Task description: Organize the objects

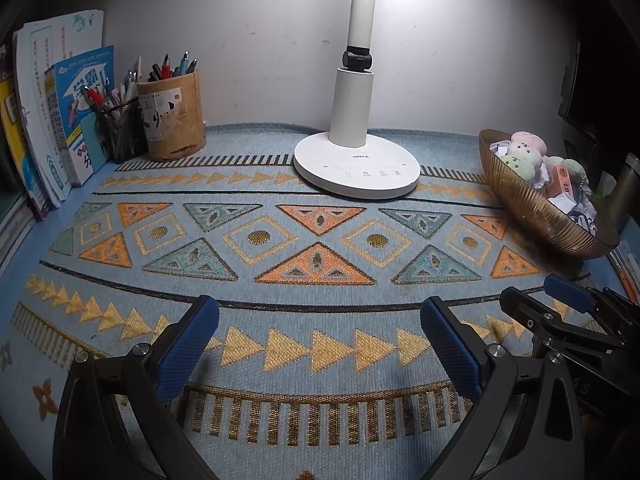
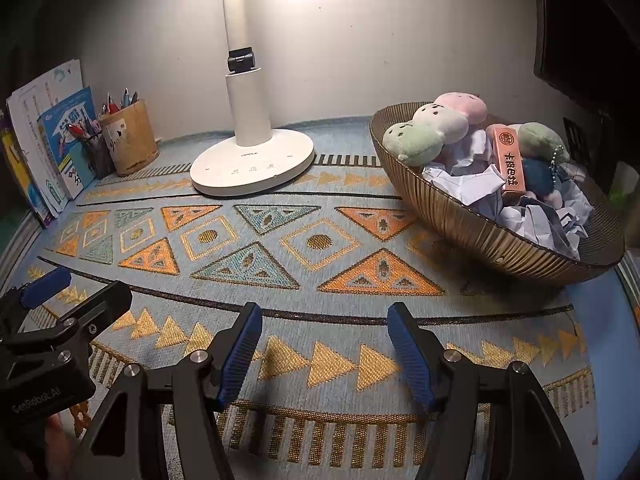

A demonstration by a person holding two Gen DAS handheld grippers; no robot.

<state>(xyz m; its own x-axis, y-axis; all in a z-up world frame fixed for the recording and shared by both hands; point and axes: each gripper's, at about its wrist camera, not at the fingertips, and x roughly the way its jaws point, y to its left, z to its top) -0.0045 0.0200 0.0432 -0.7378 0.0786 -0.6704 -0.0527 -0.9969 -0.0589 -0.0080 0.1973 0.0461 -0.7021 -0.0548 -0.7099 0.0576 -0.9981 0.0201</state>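
Left wrist view: the left claw [image 1: 320,344] stands wide apart over the patterned cloth [image 1: 320,240] near the desk's front edge, with nothing between its pads. The right claw [image 2: 324,348] is likewise parted and empty above the cloth. A ribbed bowl [image 2: 480,224] sits toward the desk's right edge and contains plush toys [image 2: 436,124], crumpled paper [image 2: 464,184] and an orange box [image 2: 509,160]. A white lamp [image 2: 252,160] stands at the back edge. Two pen holders [image 1: 172,116] occupy the back left corner, beside upright books [image 1: 52,120].
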